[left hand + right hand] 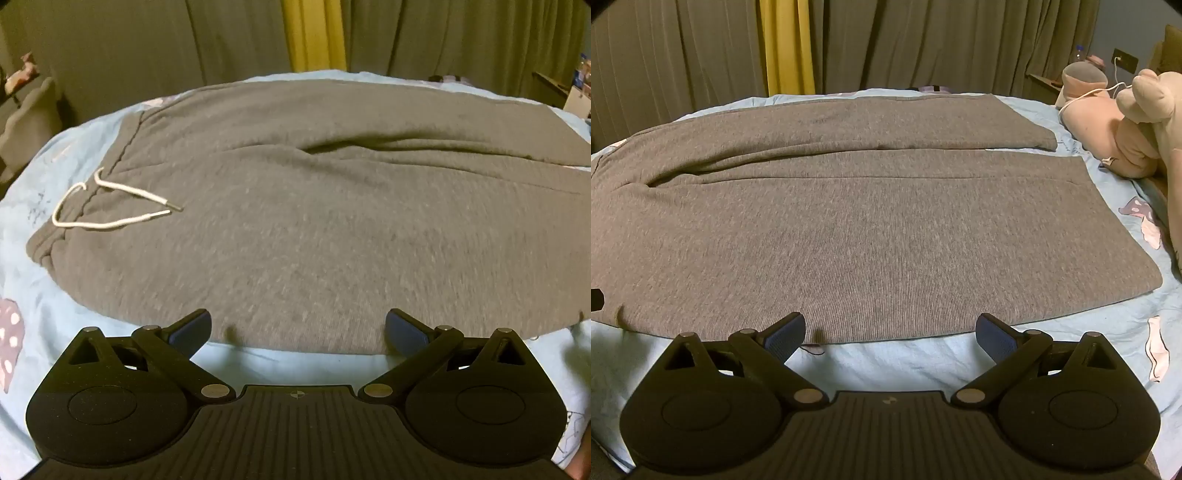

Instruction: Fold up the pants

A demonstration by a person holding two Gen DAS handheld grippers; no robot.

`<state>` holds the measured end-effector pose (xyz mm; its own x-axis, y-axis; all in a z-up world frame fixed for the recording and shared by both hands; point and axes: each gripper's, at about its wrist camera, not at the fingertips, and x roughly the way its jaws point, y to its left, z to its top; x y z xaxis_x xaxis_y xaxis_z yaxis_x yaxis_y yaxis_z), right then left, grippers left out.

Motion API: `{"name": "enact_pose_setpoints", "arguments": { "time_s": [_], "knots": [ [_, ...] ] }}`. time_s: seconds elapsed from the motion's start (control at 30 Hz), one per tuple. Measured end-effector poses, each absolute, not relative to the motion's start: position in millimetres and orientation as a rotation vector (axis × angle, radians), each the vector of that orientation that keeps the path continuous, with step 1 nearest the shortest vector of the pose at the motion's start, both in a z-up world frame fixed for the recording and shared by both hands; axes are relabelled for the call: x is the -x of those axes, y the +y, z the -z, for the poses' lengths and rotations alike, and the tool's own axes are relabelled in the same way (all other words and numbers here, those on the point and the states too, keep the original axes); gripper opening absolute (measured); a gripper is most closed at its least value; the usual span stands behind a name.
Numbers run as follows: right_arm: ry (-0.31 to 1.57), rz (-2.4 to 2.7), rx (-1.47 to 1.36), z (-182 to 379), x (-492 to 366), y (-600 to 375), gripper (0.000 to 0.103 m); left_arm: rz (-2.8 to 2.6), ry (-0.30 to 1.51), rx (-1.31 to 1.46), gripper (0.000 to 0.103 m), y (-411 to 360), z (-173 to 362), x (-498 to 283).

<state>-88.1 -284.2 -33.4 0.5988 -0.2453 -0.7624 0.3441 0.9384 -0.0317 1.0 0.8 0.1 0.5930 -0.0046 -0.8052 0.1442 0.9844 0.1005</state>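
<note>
- My left gripper (298,326) and right gripper (890,328) both gape wide, empty, over the near hem of the grey knit sweatpants (314,221).
- Just beneath lies the light-blue bedsheet (905,360); I might pinch it too, dragging it into the fold.

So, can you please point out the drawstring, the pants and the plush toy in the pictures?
drawstring (110,206): left wrist view, on the lower white cord.
pants (868,236): right wrist view, middle of the near grey leg.
plush toy (1108,125): right wrist view, on its pink body.
</note>
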Motion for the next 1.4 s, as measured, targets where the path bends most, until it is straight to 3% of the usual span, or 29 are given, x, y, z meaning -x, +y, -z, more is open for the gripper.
{"name": "enact_pose_setpoints", "arguments": {
  "time_s": [1.4],
  "knots": [
    [0.861, 0.343, -0.122, 33.0, 89.6, -283.6, 0.099, 0.101, 0.935, -0.155, 0.103, -0.4, 3.2, 1.4]
  ]
}}
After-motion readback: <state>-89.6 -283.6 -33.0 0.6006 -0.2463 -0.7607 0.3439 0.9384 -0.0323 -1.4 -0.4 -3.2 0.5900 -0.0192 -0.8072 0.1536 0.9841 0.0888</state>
